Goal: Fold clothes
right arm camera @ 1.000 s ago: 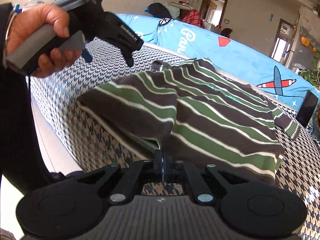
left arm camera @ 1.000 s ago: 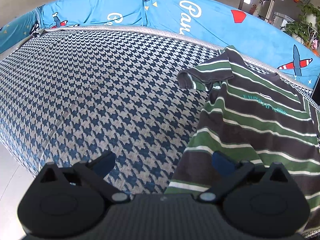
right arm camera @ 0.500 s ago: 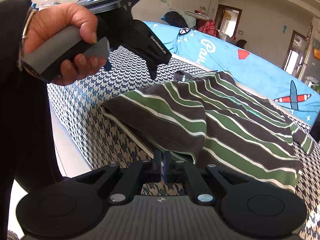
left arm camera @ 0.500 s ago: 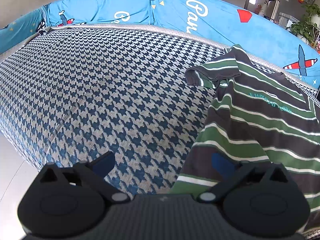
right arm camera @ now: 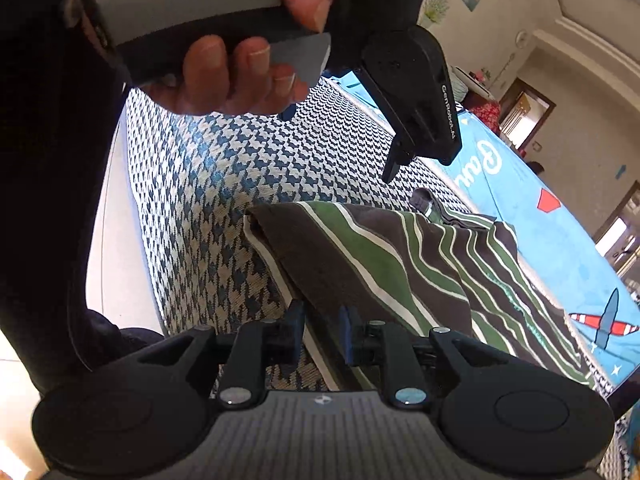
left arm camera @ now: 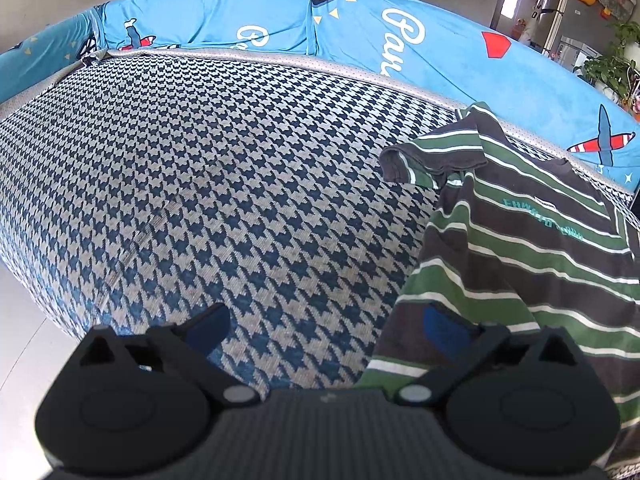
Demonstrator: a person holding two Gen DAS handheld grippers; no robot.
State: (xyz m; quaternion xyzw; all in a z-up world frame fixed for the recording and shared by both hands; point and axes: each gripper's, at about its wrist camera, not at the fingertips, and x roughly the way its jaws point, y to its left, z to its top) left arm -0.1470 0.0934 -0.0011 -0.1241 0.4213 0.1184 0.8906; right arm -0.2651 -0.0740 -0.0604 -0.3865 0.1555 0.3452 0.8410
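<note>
Quick count: one striped shirt [left arm camera: 516, 240], two grippers (left [left arm camera: 326, 326] and right [right arm camera: 322, 334]), one hand [right arm camera: 240, 60], one houndstooth bed [left arm camera: 208, 184], one blue cover [left arm camera: 420, 56].

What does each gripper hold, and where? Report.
Left gripper: nothing, open. Right gripper: near folded edge of striped shirt lies between its parted fingers; a firm grip cannot be told.

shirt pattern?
The shirt has dark brown, green and thin white stripes; clearest in the left wrist view.
</note>
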